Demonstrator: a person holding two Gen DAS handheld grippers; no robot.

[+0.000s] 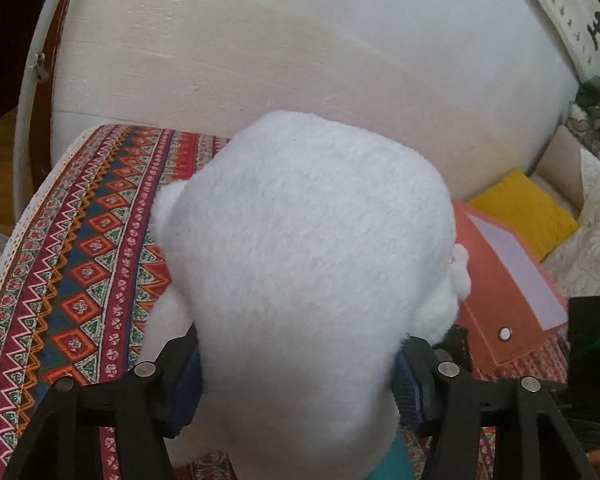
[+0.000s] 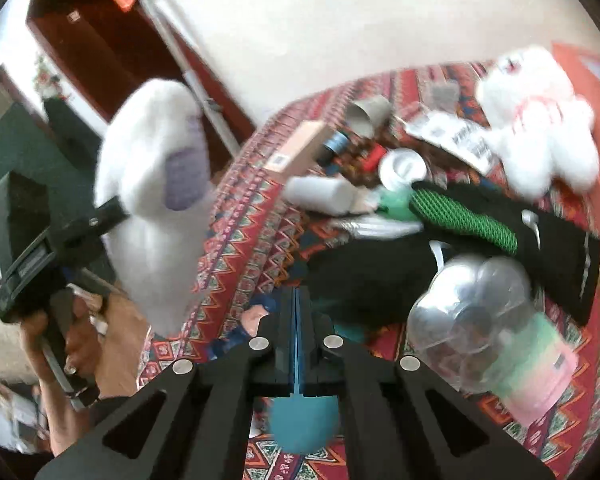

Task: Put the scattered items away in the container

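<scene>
Between the two dark pads of the left gripper [image 1: 296,384] sits a big white plush toy [image 1: 308,264], pinched at its sides and held up above the patterned tablecloth [image 1: 80,264]. The jaws stand about half open, because the soft body fills the gap — the pads press into the fluff, so the grip looks firm. In the right wrist view the same toy [image 2: 156,184] hangs in the air at the left, with a person's hand [image 2: 84,344] around the handle below it.

The right gripper [image 2: 298,320] is fully closed, its two fingers flat against each other. A blue-green rounded thing [image 2: 304,424] shows just under the fingers, but I cannot tell if it is held or only lies behind them.

Many items remain on the cloth: a second white plush toy [image 2: 536,120], a clear plastic bottle [image 2: 480,320], a black and green garment [image 2: 480,220], a white cup [image 2: 404,168] and a cardboard box [image 2: 300,148]. An orange-red box [image 1: 504,292] stands at the table's right side — probably the container, so the lifted toy must travel there.
</scene>
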